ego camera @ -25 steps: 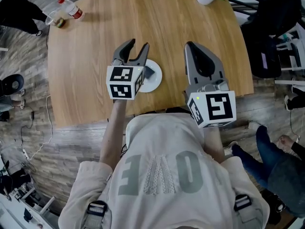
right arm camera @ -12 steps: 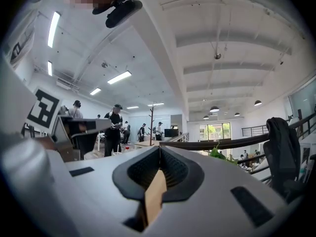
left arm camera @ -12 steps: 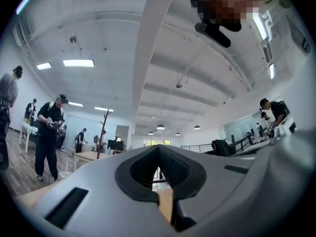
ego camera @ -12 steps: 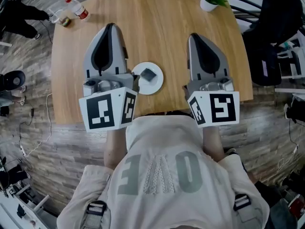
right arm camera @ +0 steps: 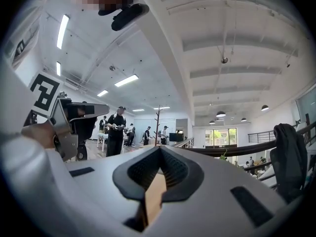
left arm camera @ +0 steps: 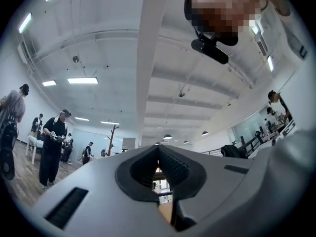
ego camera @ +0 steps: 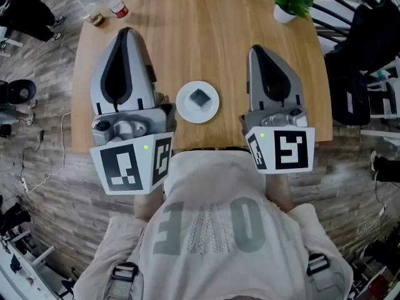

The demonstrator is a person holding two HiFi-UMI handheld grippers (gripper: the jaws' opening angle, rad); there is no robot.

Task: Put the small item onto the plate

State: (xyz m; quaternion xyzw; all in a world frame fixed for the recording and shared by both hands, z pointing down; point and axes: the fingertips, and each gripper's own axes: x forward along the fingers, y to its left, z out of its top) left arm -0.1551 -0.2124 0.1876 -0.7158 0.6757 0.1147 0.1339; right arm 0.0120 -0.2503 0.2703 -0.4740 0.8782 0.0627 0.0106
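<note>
Small item (ego camera: 199,97) on white plate (ego camera: 185,109)

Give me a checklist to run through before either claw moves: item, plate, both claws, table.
1. Placement: the small dark item lies on the white plate: ok.
2. The left claw is shut with nothing between its jaws: ok.
3. The right claw is shut and empty: ok.
4. Both claws are apart from the plate, one at each side: ok.
5. The plate sits wholly on the table: ok.
6. Item lying flat and steady: cannot tell.
</note>
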